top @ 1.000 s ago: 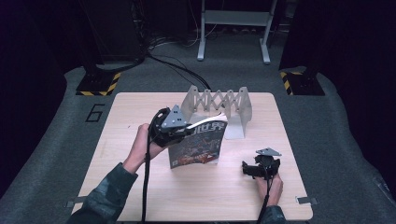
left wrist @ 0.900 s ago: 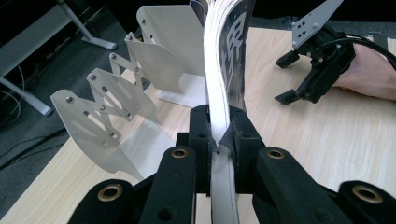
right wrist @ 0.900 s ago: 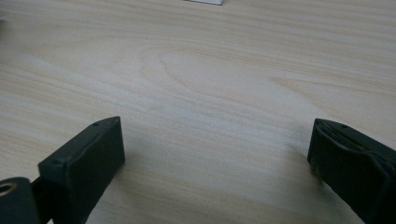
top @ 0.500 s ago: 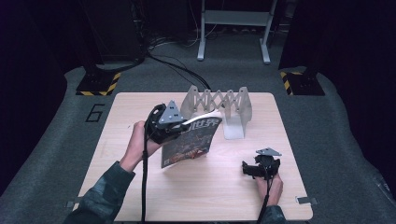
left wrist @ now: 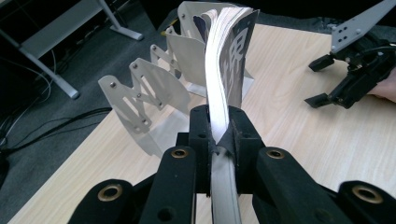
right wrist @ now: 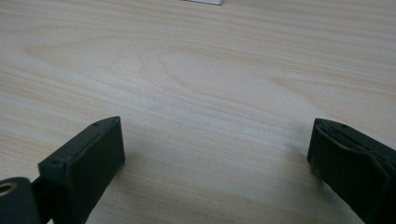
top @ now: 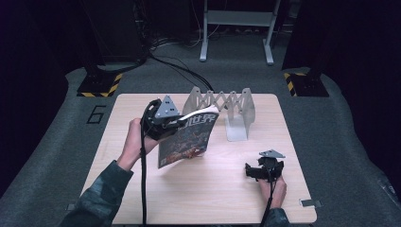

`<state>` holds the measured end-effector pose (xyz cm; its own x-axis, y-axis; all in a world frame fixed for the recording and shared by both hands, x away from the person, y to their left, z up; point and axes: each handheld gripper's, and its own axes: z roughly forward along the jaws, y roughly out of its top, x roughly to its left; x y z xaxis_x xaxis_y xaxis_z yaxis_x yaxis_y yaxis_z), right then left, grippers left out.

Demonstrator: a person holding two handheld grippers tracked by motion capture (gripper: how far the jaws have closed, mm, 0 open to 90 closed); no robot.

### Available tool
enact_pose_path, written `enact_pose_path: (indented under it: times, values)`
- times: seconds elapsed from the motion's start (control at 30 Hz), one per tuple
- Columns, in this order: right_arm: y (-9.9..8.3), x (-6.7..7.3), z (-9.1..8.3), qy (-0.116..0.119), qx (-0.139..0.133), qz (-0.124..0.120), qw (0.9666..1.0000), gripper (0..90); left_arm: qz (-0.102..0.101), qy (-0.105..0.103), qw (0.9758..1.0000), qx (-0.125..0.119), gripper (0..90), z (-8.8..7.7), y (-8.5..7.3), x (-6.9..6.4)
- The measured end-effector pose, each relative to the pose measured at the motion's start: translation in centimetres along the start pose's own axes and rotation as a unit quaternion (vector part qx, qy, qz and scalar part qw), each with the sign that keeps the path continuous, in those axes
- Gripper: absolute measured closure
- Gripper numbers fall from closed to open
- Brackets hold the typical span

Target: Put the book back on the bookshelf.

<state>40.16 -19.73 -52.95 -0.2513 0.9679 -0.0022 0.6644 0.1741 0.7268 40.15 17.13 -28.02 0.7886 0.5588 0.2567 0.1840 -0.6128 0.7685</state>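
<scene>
Since one second ago, my left gripper has tilted the magazine and carried it a little toward the rack; the right gripper has not moved.

Now the left fingers are closed tight on the magazine's spine edge, as the left gripper view shows, and the pages curve upward from them. The magazine hangs in the air above the tabletop, leaning, with its top edge just beside the front plates of the rack. I cannot tell if it touches them already.

The right gripper rests low near the right front part of the tabletop, well apart from the rack. Its fingers are wide open and nothing is between them, only bare wood.

I judge that the pick-up is done and the carrying is almost done. What is left: to bring the magazine upright, to guide it into one slot between the plates, and then to open the fingers.
</scene>
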Motion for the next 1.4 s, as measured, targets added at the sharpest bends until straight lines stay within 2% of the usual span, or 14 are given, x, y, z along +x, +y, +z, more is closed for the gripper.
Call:
enact_pose_path:
  times: [0.3, 0.4, 0.43, 0.47, 0.5, 0.53, 0.57, 0.6, 0.63, 0.83, 1.03, 1.4]
  values:
    - [0.0, 0.0, 0.0, 0.000, 0.000, 0.001, 1.0000, 3.1, -0.024, 0.024, 0.9994, -0.002, 82.1, -0.3, 0.0, 1.3]
    - [0.0, 0.0, 0.0, -0.001, -0.001, 0.001, 1.0000, 3.3, -0.025, 0.030, 0.9992, 0.002, 82.0, -0.3, 0.0, 1.6]
    - [0.0, 0.0, 0.0, 0.000, 0.000, 0.001, 1.0000, 3.3, -0.032, 0.032, 0.9990, -0.001, 82.0, -0.2, 0.0, 1.7]
    - [0.0, 0.0, 0.0, 0.000, 0.000, 0.001, 1.0000, 3.4, -0.027, 0.035, 0.9990, 0.003, 82.1, -0.3, 0.1, 1.9]
    - [0.0, 0.0, 0.0, 0.000, -0.001, 0.001, 1.0000, 3.4, -0.036, 0.036, 0.9987, 0.001, 82.1, -0.2, 0.1, 1.9]
    - [0.0, 0.0, 0.0, 0.000, 0.000, 0.001, 1.0000, 3.5, -0.032, 0.037, 0.9988, 0.003, 82.1, -0.2, 0.1, 2.1]
    - [0.0, 0.0, 0.0, 0.000, -0.001, 0.001, 1.0000, 3.5, -0.034, 0.045, 0.9984, 0.002, 82.1, -0.2, 0.2, 2.2]
    - [0.0, 0.0, 0.0, 0.000, -0.001, 0.001, 1.0000, 3.5, -0.041, 0.047, 0.9981, -0.002, 82.1, -0.1, 0.2, 2.2]
    - [0.0, 0.0, 0.0, 0.000, -0.001, 0.001, 1.0000, 3.6, -0.041, 0.046, 0.9981, 0.003, 82.1, -0.2, 0.2, 2.4]
    - [0.0, 0.1, 0.0, 0.000, -0.002, 0.006, 1.0000, 4.1, -0.057, 0.064, 0.9963, -0.006, 82.1, 0.1, 0.3, 3.2]
    - [0.0, 0.1, -0.1, -0.002, -0.001, 0.009, 1.0000, 4.1, -0.069, 0.069, 0.9952, -0.003, 82.1, 0.5, 0.6, 3.8]
    - [0.0, 0.0, -0.1, -0.002, -0.002, 0.011, 0.9999, 4.5, -0.090, 0.082, 0.9924, -0.020, 82.1, 2.1, 1.5, 4.9]
